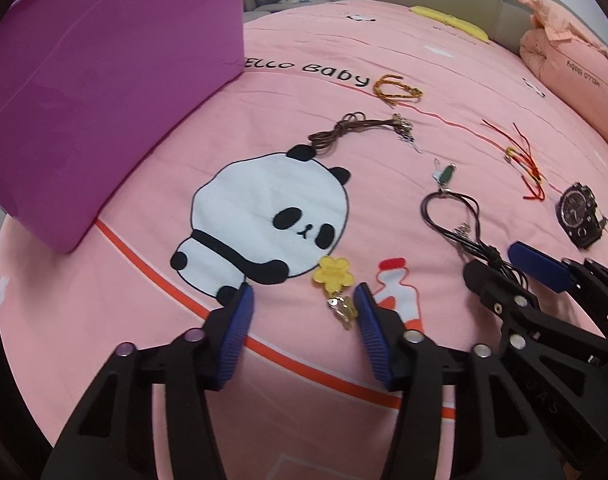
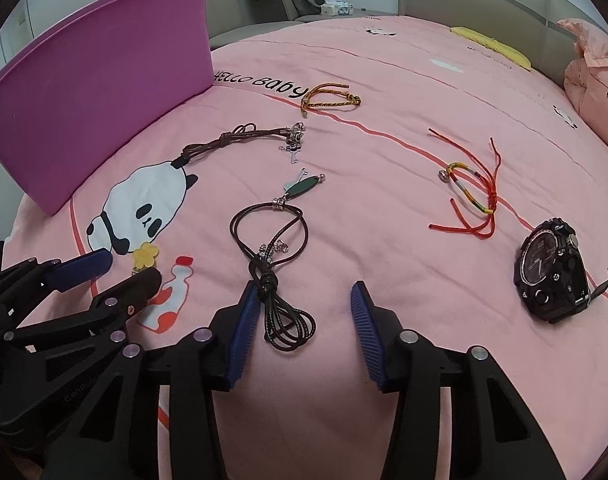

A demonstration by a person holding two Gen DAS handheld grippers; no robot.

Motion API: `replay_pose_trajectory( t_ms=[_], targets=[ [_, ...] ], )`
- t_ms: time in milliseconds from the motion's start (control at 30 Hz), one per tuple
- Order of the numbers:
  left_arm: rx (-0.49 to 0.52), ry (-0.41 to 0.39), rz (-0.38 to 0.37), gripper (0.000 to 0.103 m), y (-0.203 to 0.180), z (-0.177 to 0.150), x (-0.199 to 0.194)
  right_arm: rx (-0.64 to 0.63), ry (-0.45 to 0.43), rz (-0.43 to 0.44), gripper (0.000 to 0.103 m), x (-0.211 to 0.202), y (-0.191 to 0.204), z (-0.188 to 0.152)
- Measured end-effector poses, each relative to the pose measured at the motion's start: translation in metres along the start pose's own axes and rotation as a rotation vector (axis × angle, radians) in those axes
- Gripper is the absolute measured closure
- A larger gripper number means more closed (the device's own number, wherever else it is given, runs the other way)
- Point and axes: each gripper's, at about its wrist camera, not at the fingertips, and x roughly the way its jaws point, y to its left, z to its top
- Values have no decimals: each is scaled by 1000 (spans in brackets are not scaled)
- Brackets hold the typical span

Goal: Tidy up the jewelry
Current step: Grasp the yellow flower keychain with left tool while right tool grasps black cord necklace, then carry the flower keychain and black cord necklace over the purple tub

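The step in hand is judged to be a double pick-up from the pink panda-print bedspread point(image 2: 383, 208), with each piece meant for the purple plastic tub point(image 2: 104, 104) that stands ahead and to the left of both tools. The left hand-held gripper point(image 1: 302, 298) is seen partly closed, its blue ribbed pads apart, with the yellow flower-shaped charm on a gold clasp point(image 1: 335, 280) lying just inside its right pad and not yet pinched. The right hand-held gripper point(image 2: 304, 294) is likewise half open, and the dark braided cord necklace with a green pendant point(image 2: 272, 248) is laid between its fingers, the bunched knot touching the left pad while the right pad stands clear. For the next move, each pair of pads is to be lowered and closed on its piece before a lift toward the tub. Only the right wrist view shows the coiled tail of the necklace near its own tool; the black wristwatch point(image 2: 551, 268), far to the right, appears whole there. The flower charm's clasp is shown plainly only in the left wrist view.
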Motion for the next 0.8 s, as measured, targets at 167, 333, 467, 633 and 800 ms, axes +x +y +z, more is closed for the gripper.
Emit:
replay_pose_trajectory(
  t_ms=[167,333,467,633,800],
  targets=[
    [13,18,-58,91,-3,2,-2,0,5,-6,91,-4,3,0],
    [18,58,-148,93,4,4,-4,95,9,32,97,-14,0,-6],
    [29,100,-224,93,11,4,-10,199,9,58,97,-29,-1,-18],
    [75,94,-250,93,18,1,-29,315,4,65,97,-51,3,-32],
    [115,52,-248,93,27,2,-55,357,-31,39,97,-78,12,-36]
  ],
)
